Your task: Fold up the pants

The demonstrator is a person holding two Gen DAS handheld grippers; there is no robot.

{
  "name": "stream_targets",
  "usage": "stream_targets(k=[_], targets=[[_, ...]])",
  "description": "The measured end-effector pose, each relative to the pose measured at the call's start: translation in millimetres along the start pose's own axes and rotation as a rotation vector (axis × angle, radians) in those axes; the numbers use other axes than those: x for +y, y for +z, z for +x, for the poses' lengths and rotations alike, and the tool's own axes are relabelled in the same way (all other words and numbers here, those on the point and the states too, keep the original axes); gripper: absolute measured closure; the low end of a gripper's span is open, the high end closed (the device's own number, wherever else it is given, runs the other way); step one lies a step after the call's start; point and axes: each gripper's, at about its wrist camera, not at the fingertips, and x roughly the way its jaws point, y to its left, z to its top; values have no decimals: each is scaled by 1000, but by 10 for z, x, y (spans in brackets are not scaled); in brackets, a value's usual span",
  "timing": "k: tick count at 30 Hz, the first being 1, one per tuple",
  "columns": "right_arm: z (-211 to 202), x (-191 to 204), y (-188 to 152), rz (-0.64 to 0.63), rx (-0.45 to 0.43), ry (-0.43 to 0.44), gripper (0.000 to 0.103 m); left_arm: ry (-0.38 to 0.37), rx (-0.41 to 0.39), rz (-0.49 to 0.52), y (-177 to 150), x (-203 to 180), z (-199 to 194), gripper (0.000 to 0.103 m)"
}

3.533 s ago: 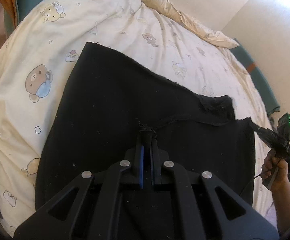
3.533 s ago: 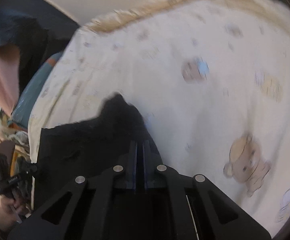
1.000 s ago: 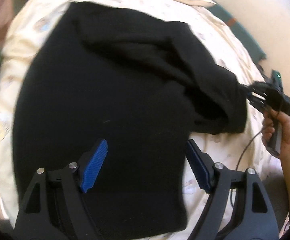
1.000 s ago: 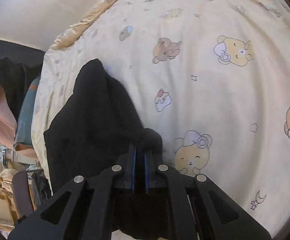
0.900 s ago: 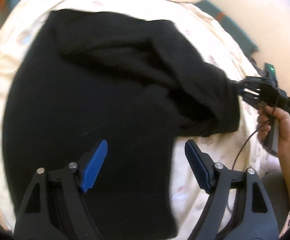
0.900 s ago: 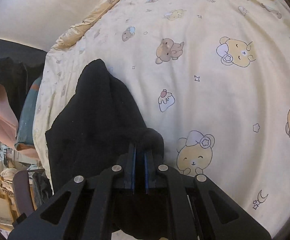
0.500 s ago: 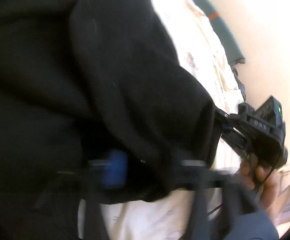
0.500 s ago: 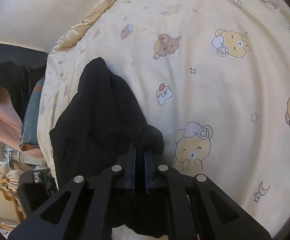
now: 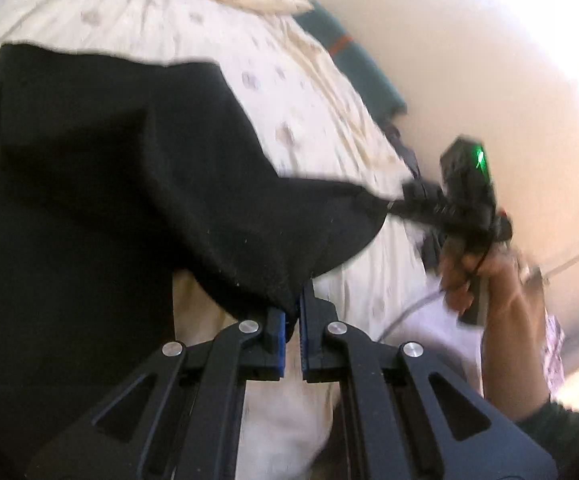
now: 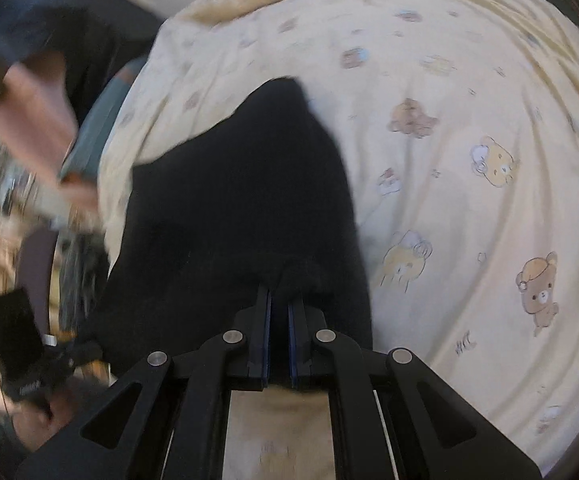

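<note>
The black fleecy fabric pants (image 9: 101, 184) fill the left and centre of the left wrist view, draped over a cream bedsheet printed with small cartoon bears (image 10: 469, 168). No box, basket or other container shows in either view, so nothing to report as held inside one. Writing: a small white label on the body of the other gripper, lower left of the right wrist view, is too blurred to read; a faint dark scribble on the sheet at lower right likewise can't be made out.

Left gripper (image 9: 294, 320), bottom centre of its own view – blue-padded fingers pressed together, pinching a lower edge of the pants, which hang from the pinch with pale sheet showing underneath. Right gripper (image 10: 278, 320), bottom centre of its own view, also pinched tight on a bunched fold of the same pants; the cloth runs up and away from it toward the upper centre of the frame.

In the left wrist view the right gripper also shows at mid right, w/ a green light lit on top, held by a hand (image 9: 485, 280) – a corner of the pants is stretched taut to its tip. Behind it, upper right, a plain cream wall (image 9: 469, 40). A teal mattress edge w/ an orange stripe (image 9: 349, 64) sits at upper centre. Both views are motion-blurred.
</note>
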Motion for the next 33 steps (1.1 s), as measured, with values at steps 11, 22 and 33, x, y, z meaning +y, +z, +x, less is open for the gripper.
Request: stream_targets(k=[11, 22, 33], targets=[[322, 236, -1352, -132, 458, -193, 96, 238, 319, 55, -1190, 207, 350, 98], [-11, -77, -1176, 99, 201, -128, 38, 266, 242, -50, -1345, 317, 217, 58], [492, 153, -1334, -26, 249, -122, 98, 211, 207, -30, -1195, 372, 378, 98]])
